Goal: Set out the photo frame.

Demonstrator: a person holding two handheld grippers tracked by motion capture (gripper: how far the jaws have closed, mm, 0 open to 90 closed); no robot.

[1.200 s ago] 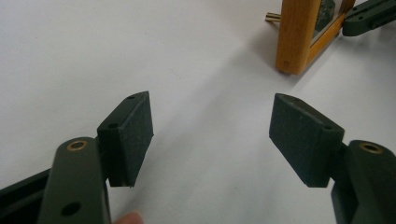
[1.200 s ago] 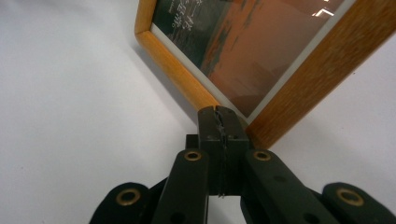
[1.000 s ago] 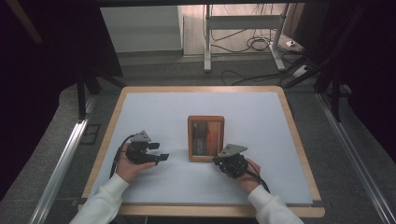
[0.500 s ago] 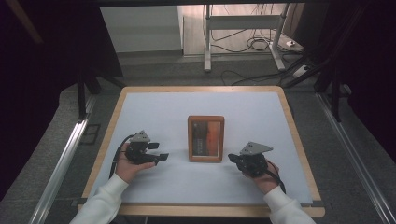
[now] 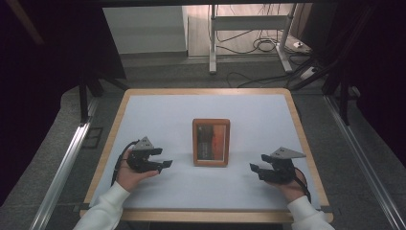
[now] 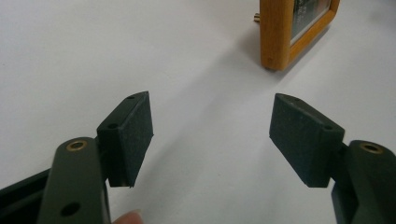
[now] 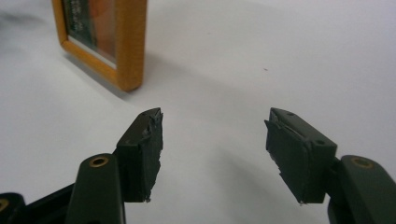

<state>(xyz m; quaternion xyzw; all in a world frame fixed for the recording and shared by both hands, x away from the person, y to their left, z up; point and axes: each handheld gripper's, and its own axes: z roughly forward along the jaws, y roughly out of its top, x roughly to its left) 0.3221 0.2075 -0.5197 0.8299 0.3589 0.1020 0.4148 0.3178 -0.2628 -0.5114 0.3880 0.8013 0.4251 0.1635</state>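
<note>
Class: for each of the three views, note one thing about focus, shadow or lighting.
High view: table brightly lit, surroundings dark. Left gripper view: the picture frame casts a soft shadow and looks slightly blurred, the left tongs sharper. Right gripper view: the frame's shadow falls on the table; right tongs are sharp.

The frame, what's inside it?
Inside the frame sits a picture, dark on its left and orange on its right; detail is too small to tell. What lies under the frame is covered.

White counter (image 5: 158,115) with light wood edge; orange-tan wooden frame (image 5: 211,122) holding dark green and orange picture; black grippers, left gripper (image 5: 163,164) and right gripper (image 5: 255,170); white sleeves (image 5: 107,208).
</note>
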